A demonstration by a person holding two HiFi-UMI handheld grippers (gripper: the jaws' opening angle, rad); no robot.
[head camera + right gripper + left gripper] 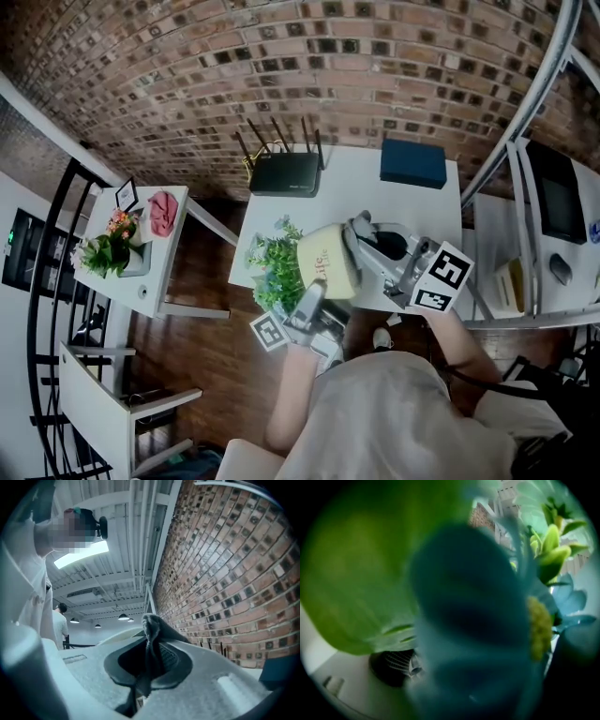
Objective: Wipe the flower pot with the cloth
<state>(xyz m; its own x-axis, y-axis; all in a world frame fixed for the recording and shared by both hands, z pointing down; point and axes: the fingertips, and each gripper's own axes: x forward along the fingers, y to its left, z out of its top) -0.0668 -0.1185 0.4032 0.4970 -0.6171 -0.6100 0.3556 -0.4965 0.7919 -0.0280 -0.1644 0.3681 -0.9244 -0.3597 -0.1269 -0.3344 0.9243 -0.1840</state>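
The pot tilts at the surface's near edge, its red lettering unreadable. The right gripper pinches the cloth in its jaws. Leaves hide the left gripper's jaws.

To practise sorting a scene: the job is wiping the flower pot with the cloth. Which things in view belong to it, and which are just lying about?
Belong: flower pot, cloth, right gripper shut on the cloth, left gripper at the pot.
Lying about: router, blue box, pink cloth and flowering plant on the side table.

White table with router, blue box
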